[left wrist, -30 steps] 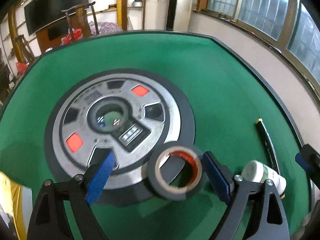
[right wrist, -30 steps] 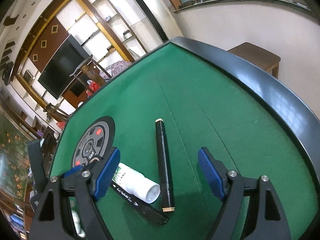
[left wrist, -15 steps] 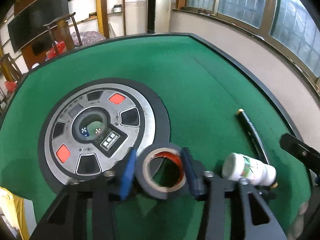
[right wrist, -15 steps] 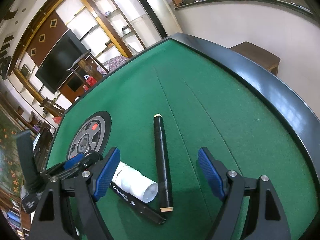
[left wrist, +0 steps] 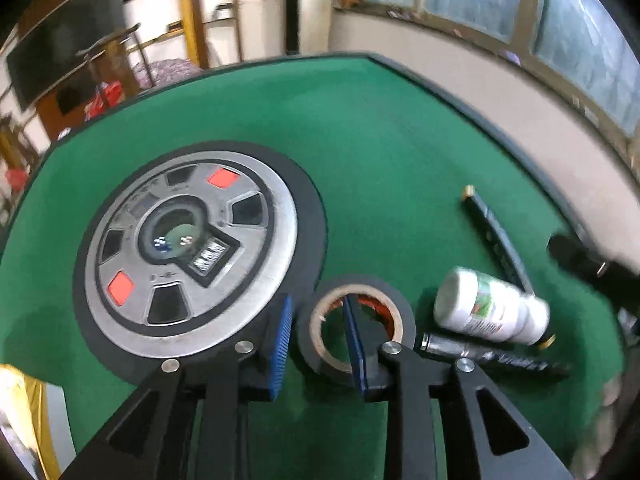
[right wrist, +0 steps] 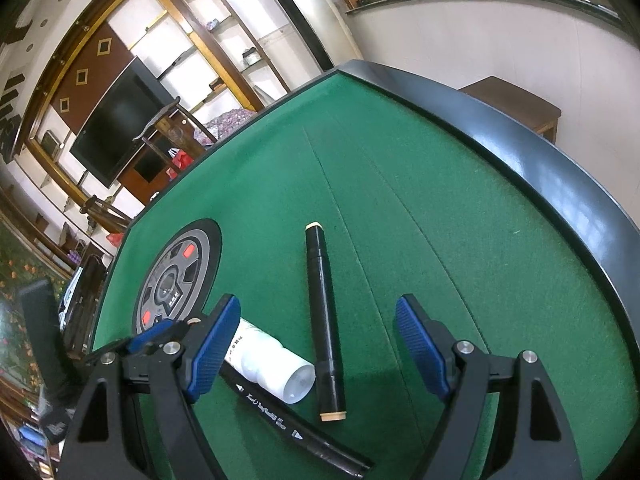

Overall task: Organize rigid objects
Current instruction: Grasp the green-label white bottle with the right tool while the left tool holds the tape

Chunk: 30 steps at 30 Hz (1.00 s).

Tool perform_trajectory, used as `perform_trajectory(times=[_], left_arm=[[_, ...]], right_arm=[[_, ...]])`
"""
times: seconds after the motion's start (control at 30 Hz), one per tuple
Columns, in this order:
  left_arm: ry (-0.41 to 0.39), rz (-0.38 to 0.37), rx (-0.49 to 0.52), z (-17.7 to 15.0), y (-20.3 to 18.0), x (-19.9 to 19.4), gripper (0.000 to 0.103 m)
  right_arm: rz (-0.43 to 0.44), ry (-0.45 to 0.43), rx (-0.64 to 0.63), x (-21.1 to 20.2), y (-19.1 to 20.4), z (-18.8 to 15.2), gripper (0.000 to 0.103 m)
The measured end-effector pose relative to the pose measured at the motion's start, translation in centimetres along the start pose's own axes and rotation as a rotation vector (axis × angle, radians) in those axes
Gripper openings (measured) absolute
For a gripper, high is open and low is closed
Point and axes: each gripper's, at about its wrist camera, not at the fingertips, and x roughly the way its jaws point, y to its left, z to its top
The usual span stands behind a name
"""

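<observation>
A black tape roll (left wrist: 404, 312) with a red core lies on the green felt table (left wrist: 380, 140). My left gripper (left wrist: 318, 338) is shut on its left wall, one finger outside and one inside the ring. To its right lie a white bottle (left wrist: 490, 306), a black marker (left wrist: 496, 356) and a long black pen (left wrist: 496, 236). My right gripper (right wrist: 316, 344) is open above the bottle (right wrist: 272, 368), the marker (right wrist: 280, 412) and the pen (right wrist: 326, 316), touching none.
A round silver dice console (left wrist: 188, 248) sits in the table's middle, also in the right wrist view (right wrist: 172, 280). The black table rim (right wrist: 540, 152) runs along the right. A wooden stool (right wrist: 516, 100) stands beyond it.
My left gripper closed from wide open onto the tape roll's wall, one finger entering the ring. The right gripper stayed open and drew slightly nearer the pen and bottle.
</observation>
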Motion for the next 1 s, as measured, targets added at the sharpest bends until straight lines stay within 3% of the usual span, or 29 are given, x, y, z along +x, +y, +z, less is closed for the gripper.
perform_trajectory(times=[0.13, 0.17, 0.43, 0.73, 0.9, 1.0], left_arm=[[-0.047, 0.066, 0.101, -0.7, -1.8, -0.1, 0.022], [-0.03, 0.039, 0.079, -0.7, -1.6, -0.3, 0.015], [-0.074, -0.093, -0.075, -4.3, 1.8, -5.9, 0.014], [-0.137, -0.108, -0.182, -11.3, 5.5, -13.4, 0.014], [-0.177, -0.106, -0.267, -14.5, 8.9, -17.0, 0.014], [-0.203, -0.084, -0.299, -15.9, 11.0, -18.8, 0.014]], right_arm=[[0.006, -0.006, -0.001, -0.1, 0.1, 0.0, 0.079], [0.007, -0.009, -0.003, -0.2, 0.1, 0.0, 0.079], [0.057, -0.01, -0.076, -0.1, 1.6, -0.3, 0.079], [0.068, 0.026, -0.208, 0.8, 4.1, -1.5, 0.079], [0.019, 0.05, -0.302, 1.6, 6.3, -2.2, 0.079], [-0.074, 0.091, -0.396, 3.1, 8.0, -2.9, 0.079]])
